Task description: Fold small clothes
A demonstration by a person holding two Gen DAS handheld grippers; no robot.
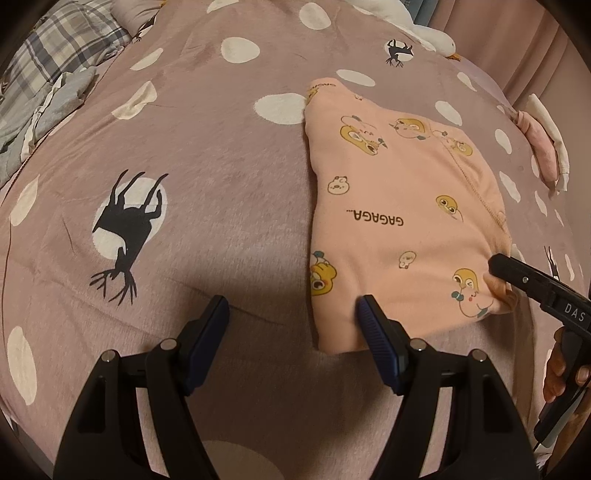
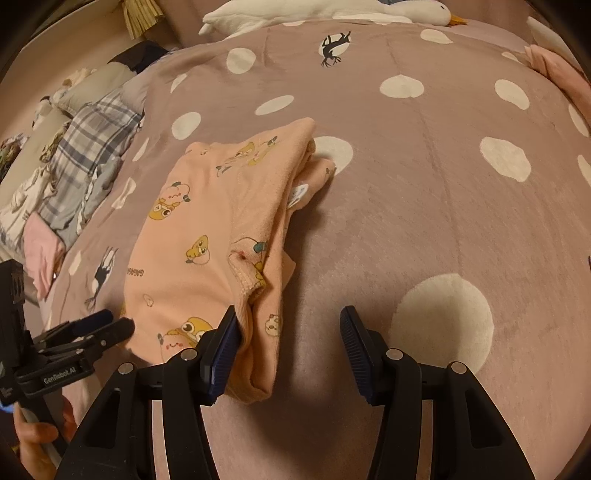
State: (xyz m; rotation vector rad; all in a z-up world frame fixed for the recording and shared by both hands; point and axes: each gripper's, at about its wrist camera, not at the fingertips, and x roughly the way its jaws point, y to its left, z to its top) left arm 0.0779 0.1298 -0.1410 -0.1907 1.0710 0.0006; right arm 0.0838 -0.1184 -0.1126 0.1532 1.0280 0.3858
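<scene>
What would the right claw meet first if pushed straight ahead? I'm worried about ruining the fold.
Probably bare blanket: the right claw is open, and the folded peach garment lies by its left finger only.

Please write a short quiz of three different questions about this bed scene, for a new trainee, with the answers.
1. True or false: the left gripper is open and holds nothing.
2. Which word is printed on the peach garment? A) GAGAGA B) HELLO C) BABY
3. Fill the gap: the toy at the far edge of the blanket is a white plush ____.

Key: 1 true; the right gripper is open too, with one finger against the garment's near edge. 2 A. 3 duck, with an orange beak.
</scene>
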